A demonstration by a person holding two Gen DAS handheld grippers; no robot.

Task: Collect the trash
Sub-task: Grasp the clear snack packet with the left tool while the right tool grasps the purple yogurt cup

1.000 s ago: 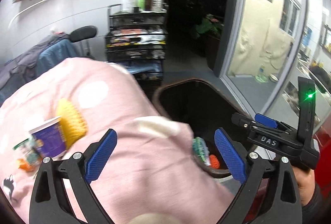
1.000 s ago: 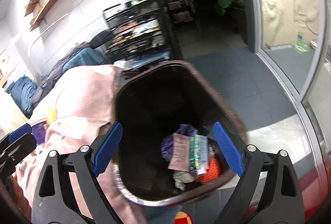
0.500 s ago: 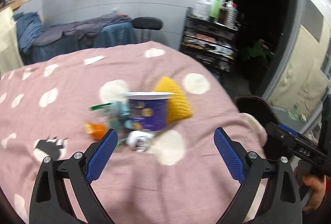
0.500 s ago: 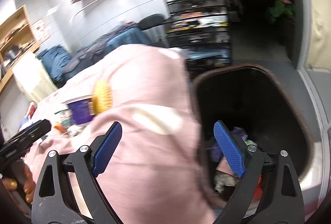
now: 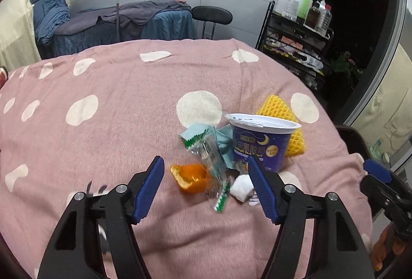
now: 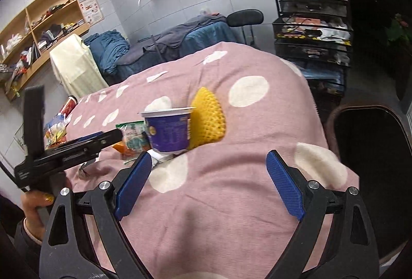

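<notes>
Remaining trash lies clustered on the pink cloth-covered worktop with white dots [image 5: 103, 140]. The dark brown open bin [image 6: 370, 150] stands at its right edge, contents not visible. Uncollected: yellow foam net [image 5: 280, 109], purple plastic cup [image 5: 260, 142], clear wrapper [image 5: 211, 158], orange peel [image 5: 191, 177], white wad [image 5: 240, 187]. Left claw [image 5: 206, 188] spread over the peel, empty; right claw [image 6: 208, 183] spread, empty

Left gripper [image 5: 206, 187] was open, jaws spread, empty, pointing to 12 o'clock. Right gripper [image 6: 209, 182] was open wider, empty too.
</notes>
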